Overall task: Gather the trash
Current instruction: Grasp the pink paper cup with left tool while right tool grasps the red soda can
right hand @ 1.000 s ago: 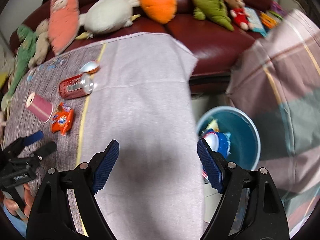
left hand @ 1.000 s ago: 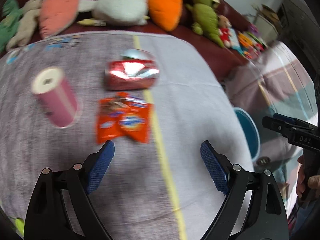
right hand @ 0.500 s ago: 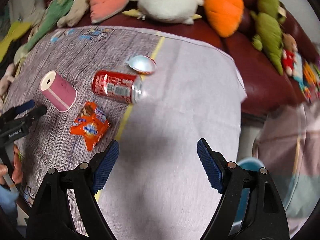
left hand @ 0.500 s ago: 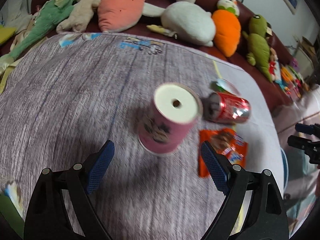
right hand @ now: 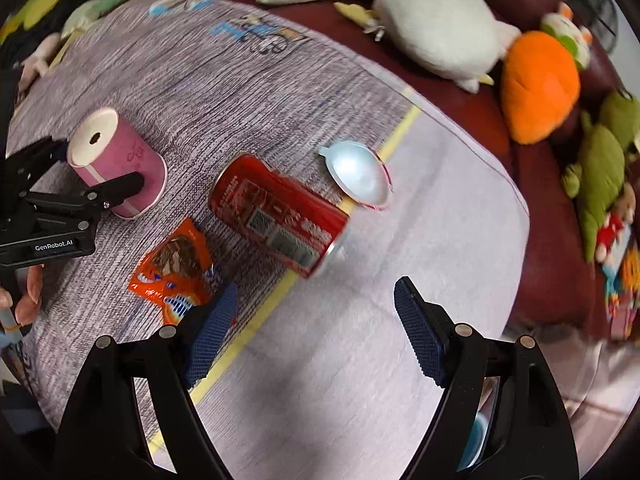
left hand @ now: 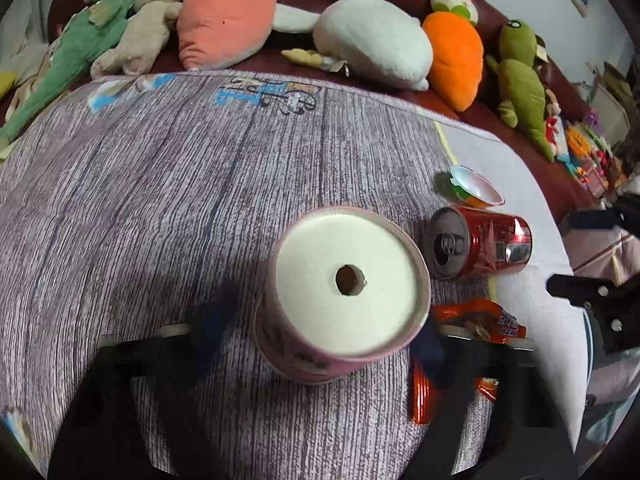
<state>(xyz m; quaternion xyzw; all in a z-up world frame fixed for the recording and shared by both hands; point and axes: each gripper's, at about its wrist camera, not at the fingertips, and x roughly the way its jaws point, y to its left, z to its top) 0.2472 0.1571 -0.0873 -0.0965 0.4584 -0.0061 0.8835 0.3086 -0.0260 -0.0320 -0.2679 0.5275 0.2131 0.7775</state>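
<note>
A pink-wrapped paper roll (left hand: 348,280) stands upright on the wood-print tablecloth (left hand: 160,200). My left gripper (left hand: 320,340) straddles it from above, fingers blurred; the jaws are closing, with a small gap still showing on the left side. The right wrist view shows the same roll (right hand: 116,160) between the left gripper's black fingers (right hand: 128,184). A red soda can (right hand: 280,216) lies on its side, an orange snack wrapper (right hand: 176,272) lies flat near it, and a small foil-lidded cup (right hand: 358,174) lies beyond. My right gripper (right hand: 316,296) hangs open just in front of the can, holding nothing.
Several plush toys (left hand: 372,40) line a dark red sofa (right hand: 552,248) behind the table. A blue bin (right hand: 476,432) shows below the table's right edge. A person's hand (right hand: 24,296) grips the left tool's handle. The can (left hand: 480,246) and wrapper (left hand: 476,320) lie right of the roll.
My left gripper swung from the wrapper and can over to the roll, came down close, and its jaws narrowed. My right gripper swung from the bin side to above the table by the can.
</note>
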